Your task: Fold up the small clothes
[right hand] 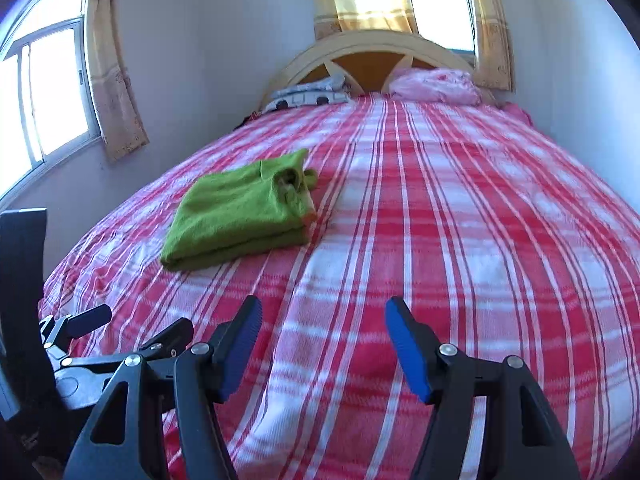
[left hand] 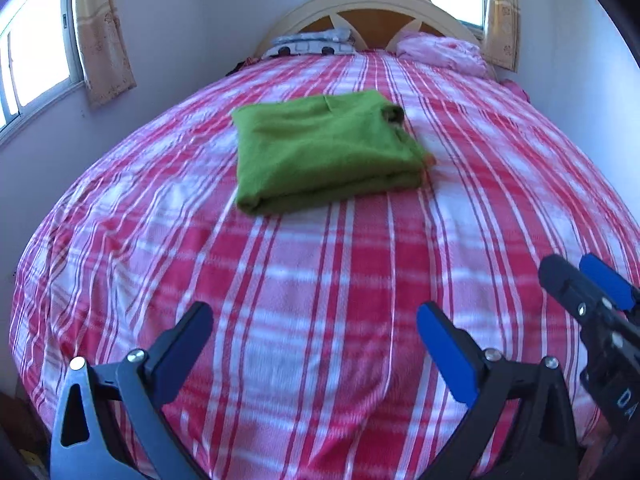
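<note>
A green garment lies folded into a thick rectangle on the red and white plaid bedspread, well ahead of both grippers. In the right wrist view the same green garment sits ahead and to the left. My left gripper is open over the bedspread with nothing between its fingers. My right gripper is also open and holds nothing; it shows at the right edge of the left wrist view as a black and blue right gripper. Neither gripper touches the garment.
A cream headboard stands at the far end with a patterned pillow and a pink bundle in front of it. Windows with yellow curtains line the left and back walls. A wall runs along the bed's right side.
</note>
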The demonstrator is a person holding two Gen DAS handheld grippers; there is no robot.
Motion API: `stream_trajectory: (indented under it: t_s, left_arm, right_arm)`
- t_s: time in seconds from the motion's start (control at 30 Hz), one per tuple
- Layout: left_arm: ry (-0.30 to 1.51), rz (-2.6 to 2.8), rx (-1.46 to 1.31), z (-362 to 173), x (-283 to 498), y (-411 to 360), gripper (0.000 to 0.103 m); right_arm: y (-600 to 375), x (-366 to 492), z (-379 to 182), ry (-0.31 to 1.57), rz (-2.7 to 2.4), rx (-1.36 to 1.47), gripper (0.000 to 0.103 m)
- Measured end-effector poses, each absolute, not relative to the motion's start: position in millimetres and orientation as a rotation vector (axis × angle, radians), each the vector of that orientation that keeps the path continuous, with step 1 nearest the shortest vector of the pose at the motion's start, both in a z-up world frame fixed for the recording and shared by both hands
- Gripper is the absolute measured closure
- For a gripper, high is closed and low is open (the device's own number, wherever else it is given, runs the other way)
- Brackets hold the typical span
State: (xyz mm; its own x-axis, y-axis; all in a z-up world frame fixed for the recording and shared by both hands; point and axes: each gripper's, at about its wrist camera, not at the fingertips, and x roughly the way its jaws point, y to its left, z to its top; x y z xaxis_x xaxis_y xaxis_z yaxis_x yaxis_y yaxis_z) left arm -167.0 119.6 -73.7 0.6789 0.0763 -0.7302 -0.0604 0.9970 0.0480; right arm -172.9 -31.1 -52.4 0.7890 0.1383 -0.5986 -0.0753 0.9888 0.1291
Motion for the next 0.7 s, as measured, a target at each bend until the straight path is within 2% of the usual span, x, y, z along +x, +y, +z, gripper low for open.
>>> stream_trajectory:
  t_s: [0.17,0.3,0.7]
  left_arm:
    - [0.857,0.072,0.038,-78.2,-189.7,122.6,0.000]
    - [0.786,0.087,0.063,-60.0,-212.6,125.3,0.000]
    - [0.424,0.117,0.076,22.2,-270.5,122.3,0.000]
  right_arm:
    - [-27.5,-196.0,-54.0,0.679,0.123,0.090,0.038]
    - [-21.2,-222.1,-40.0,0.621,0.140,0.057,0.038]
    - [-24.6,-310.9,42.3,0.189,0.073,0.038,0.035]
